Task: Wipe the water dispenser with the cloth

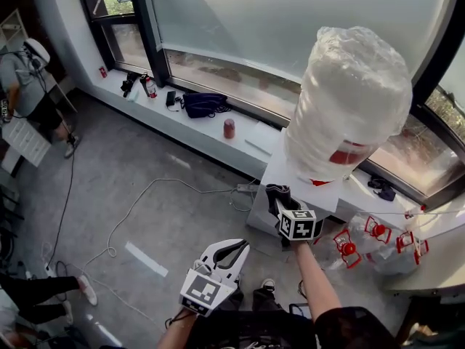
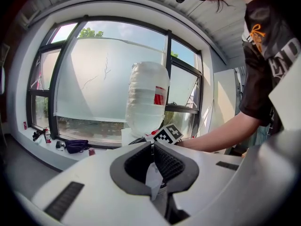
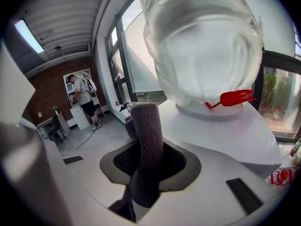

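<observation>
Head view shows the white water dispenser (image 1: 301, 184) by the window (image 1: 290, 20), its upturned bottle (image 1: 349, 100) wrapped in clear plastic. The right gripper (image 1: 285, 208) pinches a dark cloth (image 1: 276, 193) at the dispenser's front top edge; whether they touch is unclear. The left gripper (image 1: 236, 247) hangs lower, apart. Left gripper view: the jaws are pressed together on nothing and block most of the dispenser. Right gripper view: the rolled grey-brown cloth stands clamped upright, and the bottle is cut off above.
</observation>
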Action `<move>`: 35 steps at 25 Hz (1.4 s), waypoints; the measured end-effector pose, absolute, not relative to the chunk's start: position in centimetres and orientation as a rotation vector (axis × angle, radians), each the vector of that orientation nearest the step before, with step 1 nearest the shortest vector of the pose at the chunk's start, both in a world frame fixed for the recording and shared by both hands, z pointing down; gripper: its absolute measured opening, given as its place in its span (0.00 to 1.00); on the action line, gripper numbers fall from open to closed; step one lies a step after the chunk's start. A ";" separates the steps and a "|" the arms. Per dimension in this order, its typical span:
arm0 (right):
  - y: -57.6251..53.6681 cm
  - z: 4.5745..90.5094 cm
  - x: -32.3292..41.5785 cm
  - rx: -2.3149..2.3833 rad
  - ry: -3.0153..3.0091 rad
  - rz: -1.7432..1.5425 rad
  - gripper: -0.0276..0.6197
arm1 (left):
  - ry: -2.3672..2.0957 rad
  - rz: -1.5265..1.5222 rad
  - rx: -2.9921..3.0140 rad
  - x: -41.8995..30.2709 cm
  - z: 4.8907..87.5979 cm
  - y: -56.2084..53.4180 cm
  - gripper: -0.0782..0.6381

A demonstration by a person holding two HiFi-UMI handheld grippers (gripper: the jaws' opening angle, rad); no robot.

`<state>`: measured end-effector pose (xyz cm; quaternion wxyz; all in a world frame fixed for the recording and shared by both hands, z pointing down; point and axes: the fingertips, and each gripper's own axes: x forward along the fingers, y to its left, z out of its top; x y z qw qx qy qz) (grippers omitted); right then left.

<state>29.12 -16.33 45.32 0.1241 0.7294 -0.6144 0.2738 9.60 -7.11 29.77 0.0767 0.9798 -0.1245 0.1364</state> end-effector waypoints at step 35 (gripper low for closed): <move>-4.9 56.6 29.0 1.865 -1.858 0.834 0.22 | -0.537 0.292 2.821 13.0 38.7 -4.6 0.15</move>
